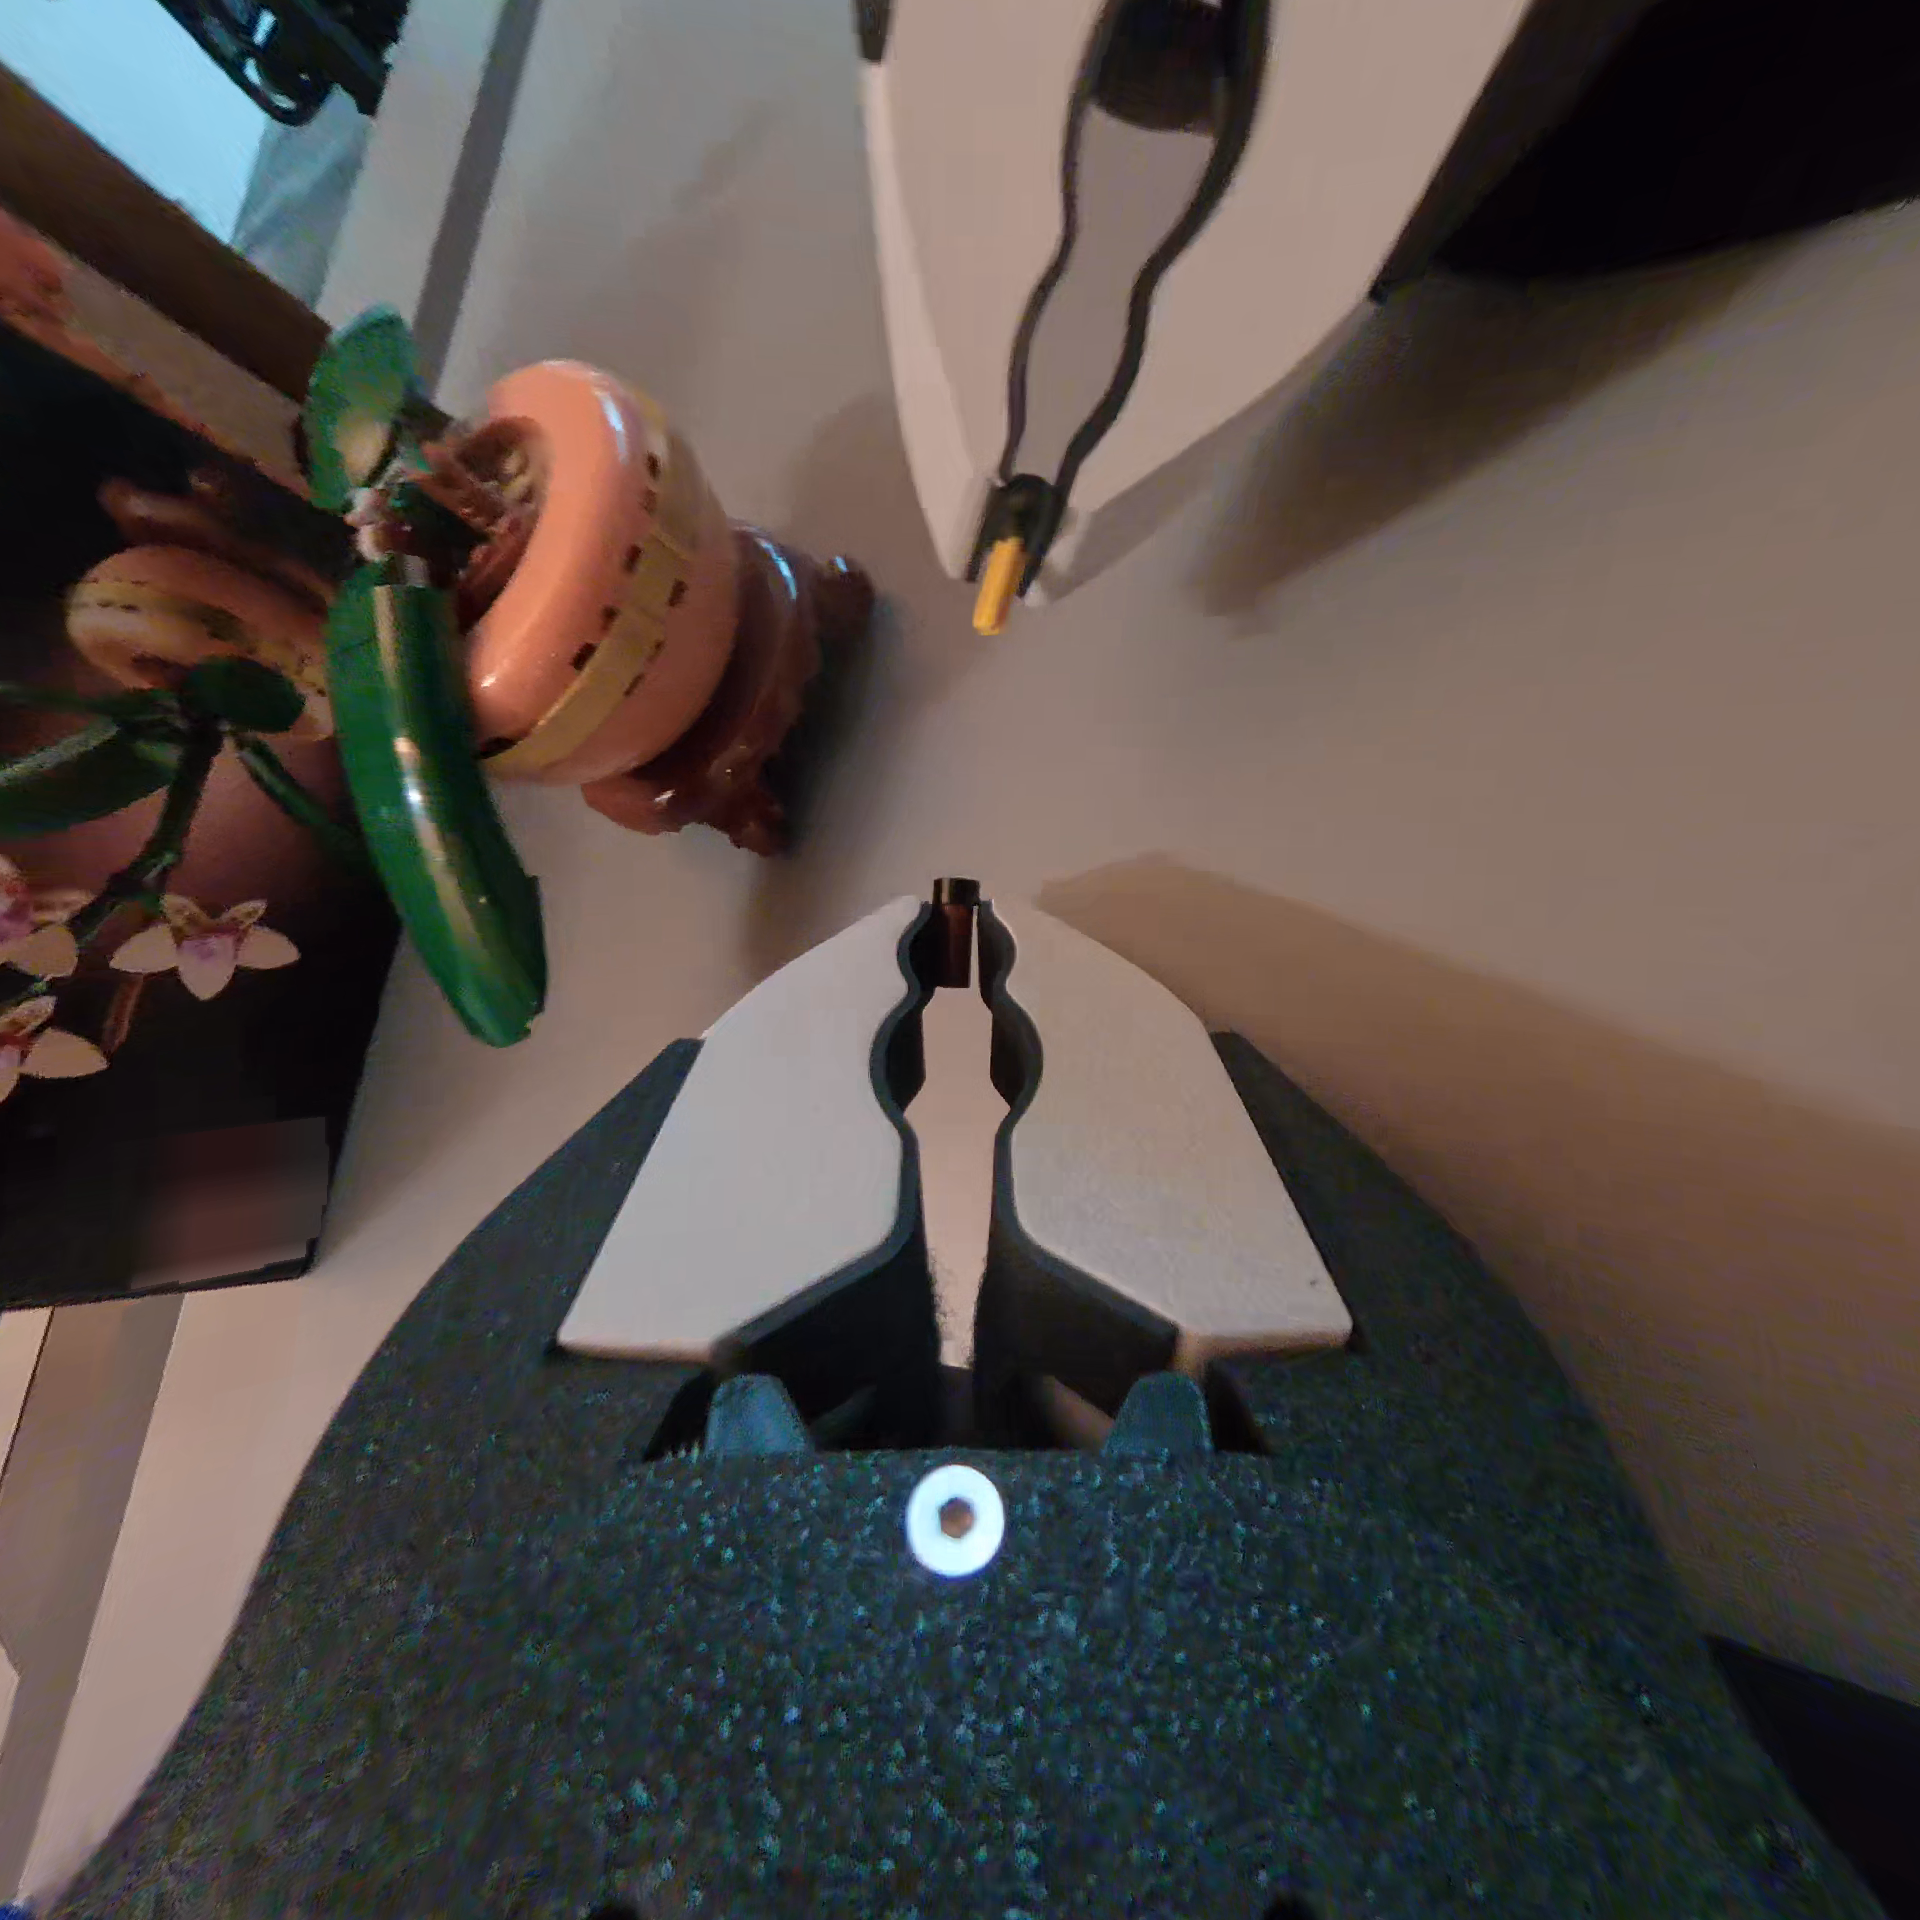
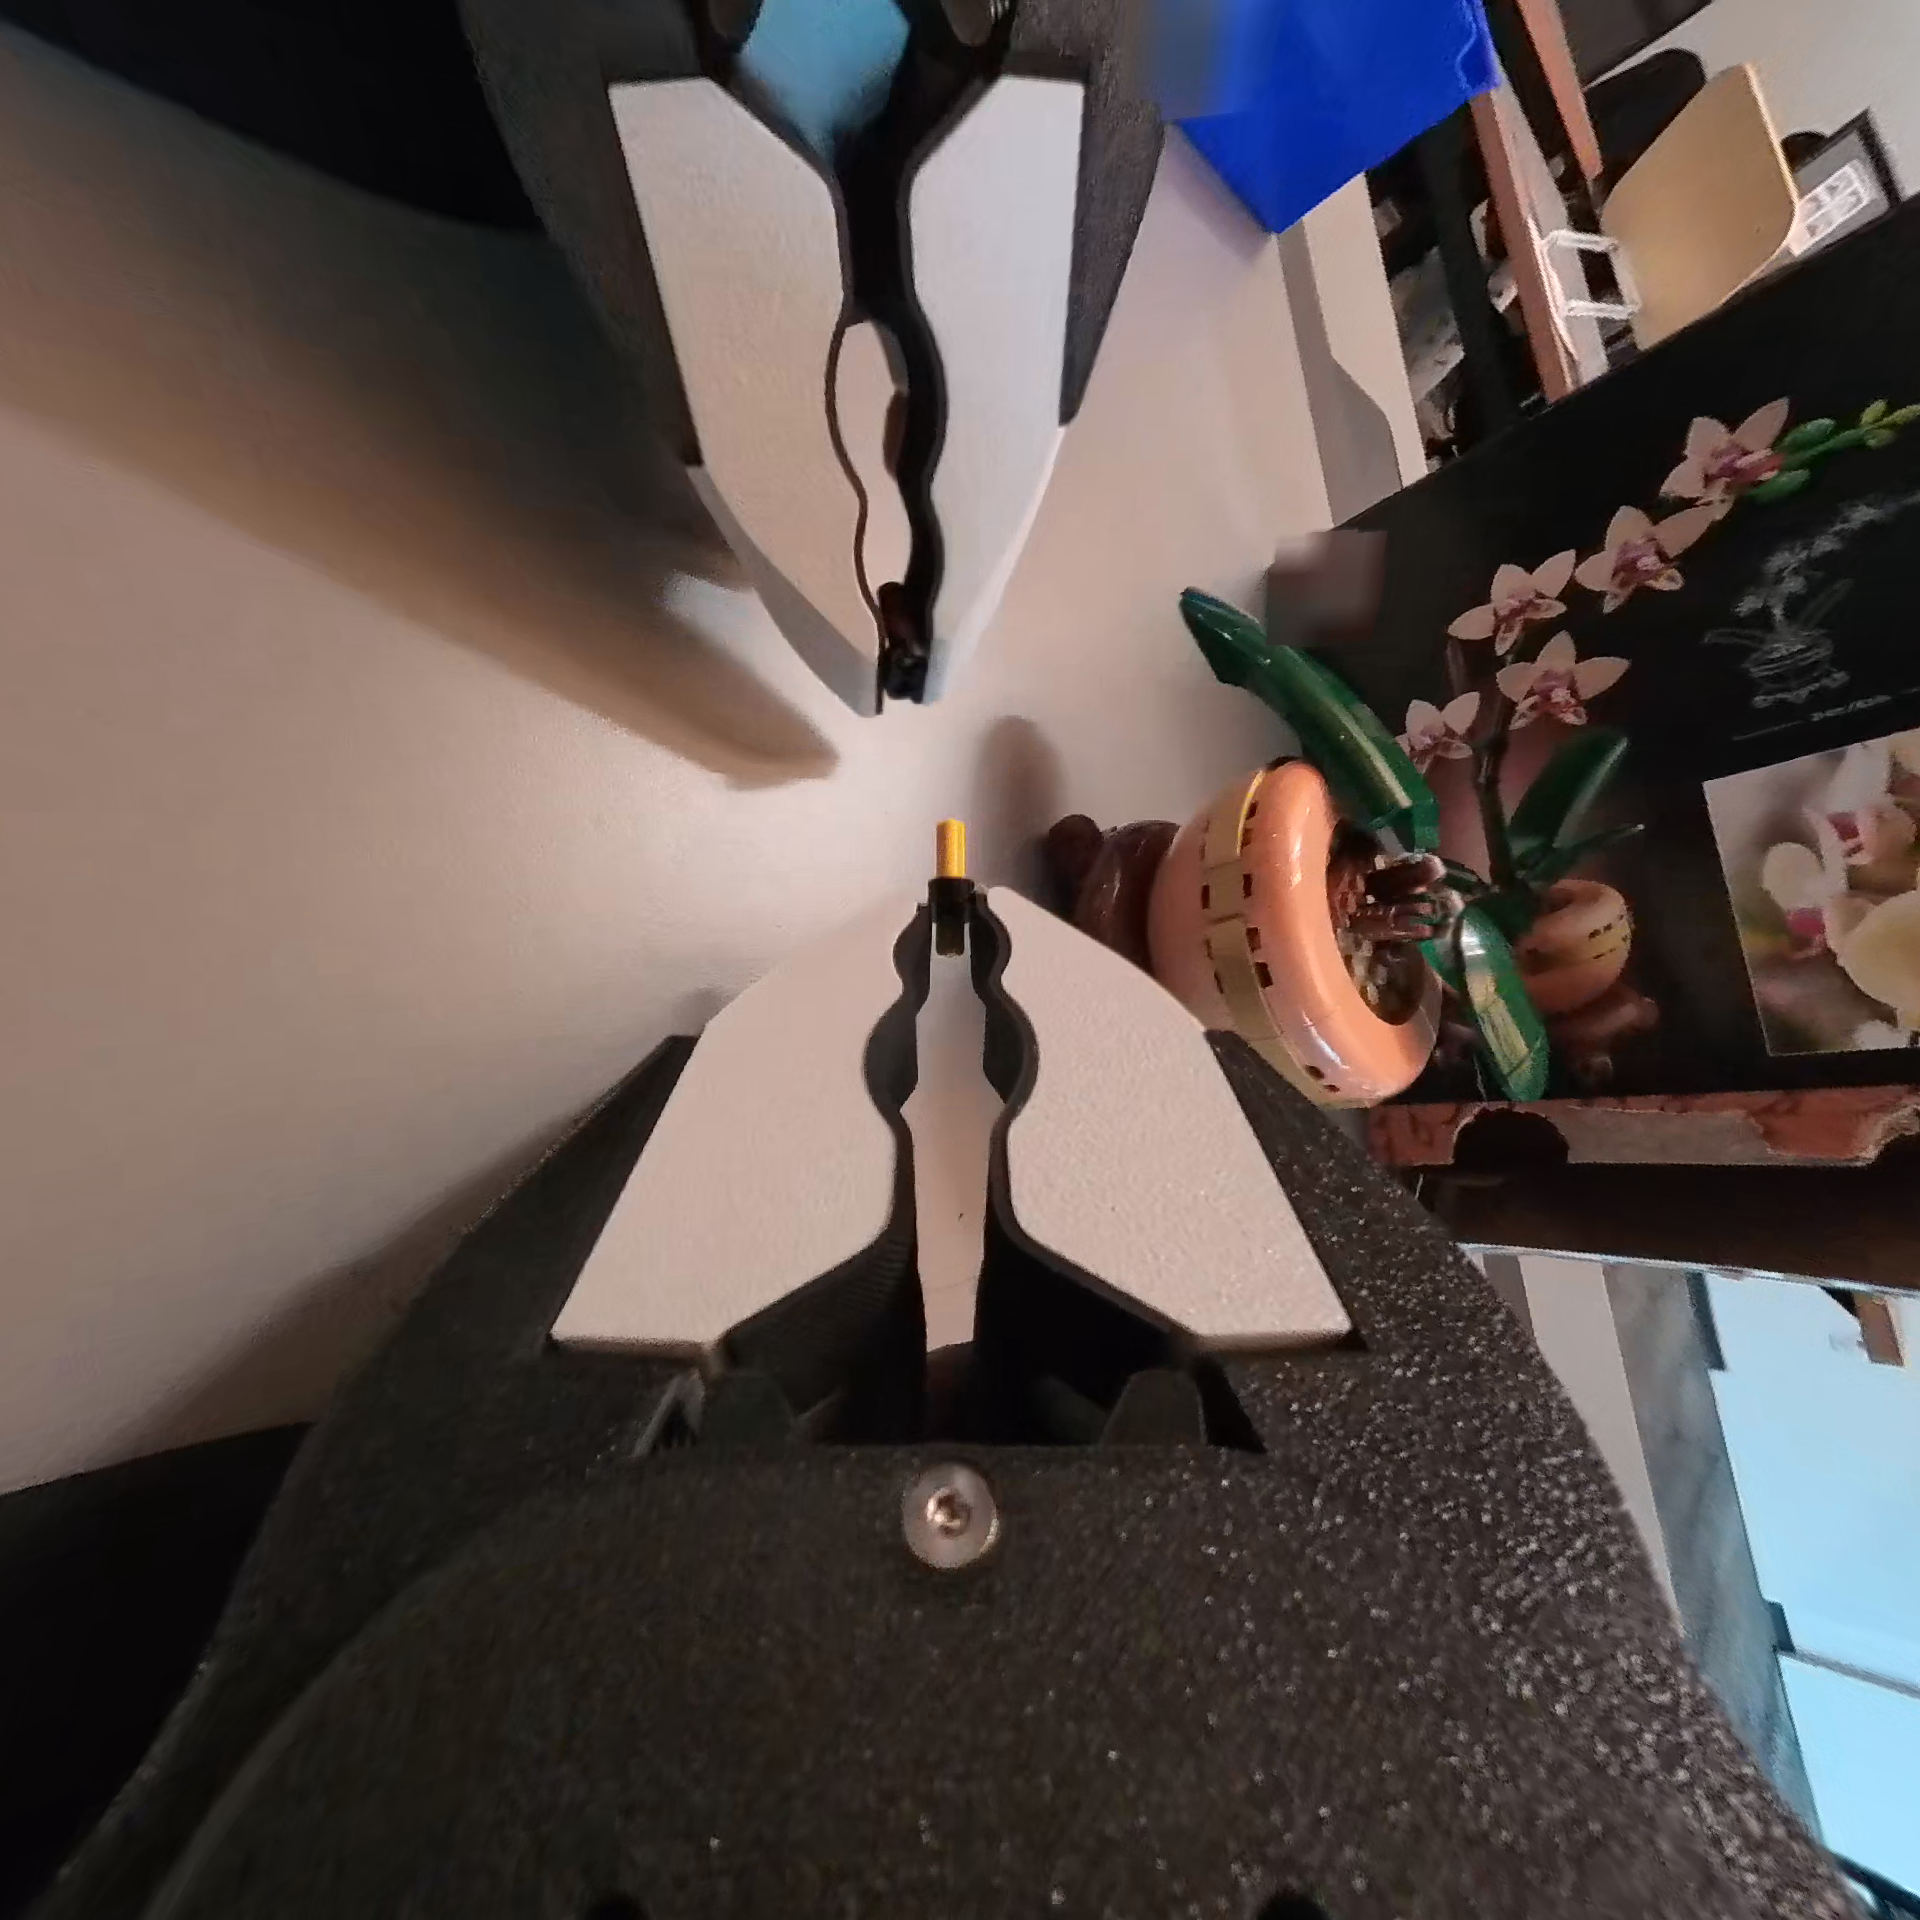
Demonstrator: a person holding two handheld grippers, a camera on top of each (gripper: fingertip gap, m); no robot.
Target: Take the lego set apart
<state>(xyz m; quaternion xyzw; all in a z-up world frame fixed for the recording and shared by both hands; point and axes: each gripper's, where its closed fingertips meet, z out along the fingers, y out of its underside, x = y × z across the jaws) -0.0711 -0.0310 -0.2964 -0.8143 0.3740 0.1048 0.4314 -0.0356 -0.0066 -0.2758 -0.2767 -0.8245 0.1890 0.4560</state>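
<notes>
My left gripper (image 1: 956, 920) is shut on a small dark brown cylinder piece (image 1: 956, 945) and holds it above the white table. My right gripper (image 2: 951, 920) is shut on a black connector with a yellow pin (image 2: 950, 847) sticking out of its tip. The two grippers face each other, tips a short way apart; the right one also shows in the left wrist view (image 1: 1016, 535), the left one in the right wrist view (image 2: 902, 670). The lego orchid pot (image 1: 592, 592), pink and tan on a brown base with green leaves (image 1: 426, 821), stands on the table beside them; it also shows in the right wrist view (image 2: 1278, 935).
The dark set box (image 2: 1683, 665) with orchid pictures stands right behind the pot; it also shows in the left wrist view (image 1: 156, 1039). A blue object (image 2: 1320, 114) lies farther off on the white table (image 2: 416, 935). Furniture and clutter sit past the table edge. The tips of one gripper are about 5 cm away from the tips of the other. My right gripper's tips are some 6 cm from the lego orchid pot (image 1: 592, 592). It turns up in the right wrist view (image 2: 1268, 843) as well.
</notes>
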